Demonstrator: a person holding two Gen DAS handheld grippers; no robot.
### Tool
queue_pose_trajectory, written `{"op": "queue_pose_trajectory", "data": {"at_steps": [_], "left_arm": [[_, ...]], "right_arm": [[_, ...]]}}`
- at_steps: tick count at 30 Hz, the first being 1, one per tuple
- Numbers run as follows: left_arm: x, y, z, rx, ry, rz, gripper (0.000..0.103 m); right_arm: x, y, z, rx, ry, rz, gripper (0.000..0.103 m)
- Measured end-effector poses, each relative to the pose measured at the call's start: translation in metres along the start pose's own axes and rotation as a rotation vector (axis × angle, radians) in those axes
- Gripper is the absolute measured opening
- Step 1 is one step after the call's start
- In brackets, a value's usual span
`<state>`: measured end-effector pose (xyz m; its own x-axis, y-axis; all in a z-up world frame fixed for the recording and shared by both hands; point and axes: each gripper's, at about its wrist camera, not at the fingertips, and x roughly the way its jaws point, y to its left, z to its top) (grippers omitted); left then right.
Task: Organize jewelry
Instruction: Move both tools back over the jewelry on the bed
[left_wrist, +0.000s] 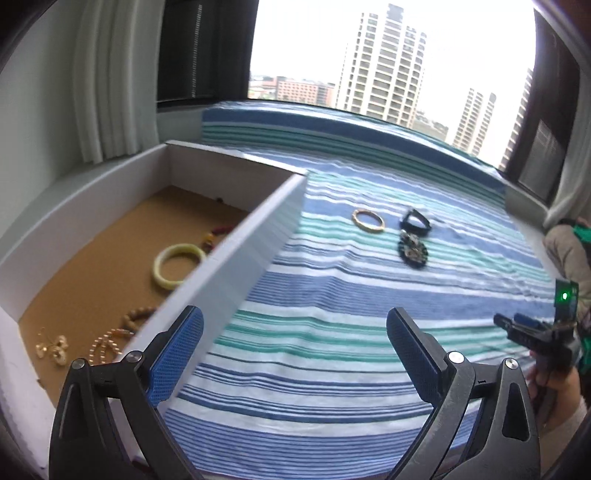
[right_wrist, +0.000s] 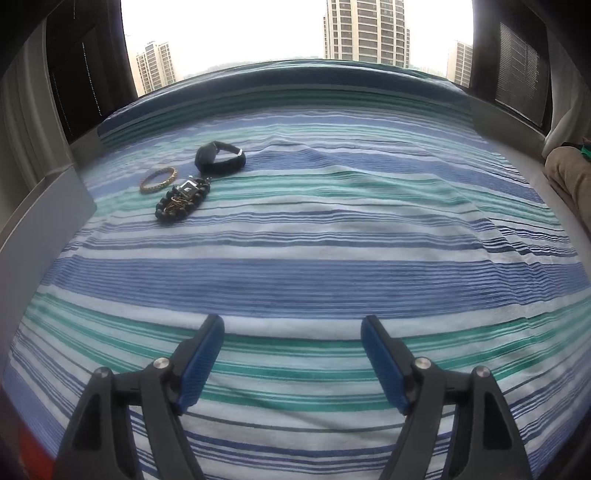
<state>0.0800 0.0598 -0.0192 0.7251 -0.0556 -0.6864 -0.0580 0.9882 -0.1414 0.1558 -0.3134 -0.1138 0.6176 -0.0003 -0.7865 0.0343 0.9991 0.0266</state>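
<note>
A white box (left_wrist: 258, 229) with a cork floor stands at the left; it holds a pale green bangle (left_wrist: 178, 264), bead strings (left_wrist: 110, 341) and gold earrings (left_wrist: 51, 347). On the striped cloth lie a gold bangle (left_wrist: 368, 220) (right_wrist: 158, 179), a black band (left_wrist: 415, 220) (right_wrist: 220, 157) and a black bead bracelet (left_wrist: 412, 251) (right_wrist: 183, 200). My left gripper (left_wrist: 295, 325) is open and empty beside the box's near wall. My right gripper (right_wrist: 291, 332) is open and empty above the cloth, well short of the jewelry; it also shows in the left wrist view (left_wrist: 517, 326).
The blue, green and white striped cloth (right_wrist: 332, 277) covers the surface up to a window sill. Curtains (left_wrist: 107, 81) hang at the left. A beige cushion (right_wrist: 569, 173) lies at the right edge. The box's grey wall (right_wrist: 48, 214) shows at the left.
</note>
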Motion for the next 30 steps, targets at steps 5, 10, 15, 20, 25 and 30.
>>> {"op": "queue_pose_trajectory", "data": {"at_steps": [5, 10, 15, 20, 25, 30], "left_arm": [[0.047, -0.041, -0.016, 0.092, 0.099, -0.019, 0.099], [0.092, -0.053, -0.028, 0.118, 0.177, -0.009, 0.099], [0.119, -0.057, -0.04, 0.144, 0.236, 0.019, 0.099], [0.124, -0.06, -0.047, 0.152, 0.25, 0.027, 0.099], [0.125, -0.059, -0.048, 0.154, 0.252, 0.025, 0.101], [0.126, -0.06, -0.049, 0.151, 0.256, 0.033, 0.103]], "right_arm": [[0.014, -0.014, -0.003, 0.011, 0.018, -0.033, 0.078], [0.019, -0.014, -0.015, 0.006, 0.023, -0.039, 0.078], [0.017, -0.013, -0.019, -0.011, 0.001, -0.036, 0.081], [0.017, -0.013, -0.019, -0.018, 0.001, -0.032, 0.084], [0.016, -0.013, -0.019, -0.02, 0.0, -0.032, 0.084], [0.016, -0.013, -0.019, -0.02, 0.0, -0.032, 0.084]]}}
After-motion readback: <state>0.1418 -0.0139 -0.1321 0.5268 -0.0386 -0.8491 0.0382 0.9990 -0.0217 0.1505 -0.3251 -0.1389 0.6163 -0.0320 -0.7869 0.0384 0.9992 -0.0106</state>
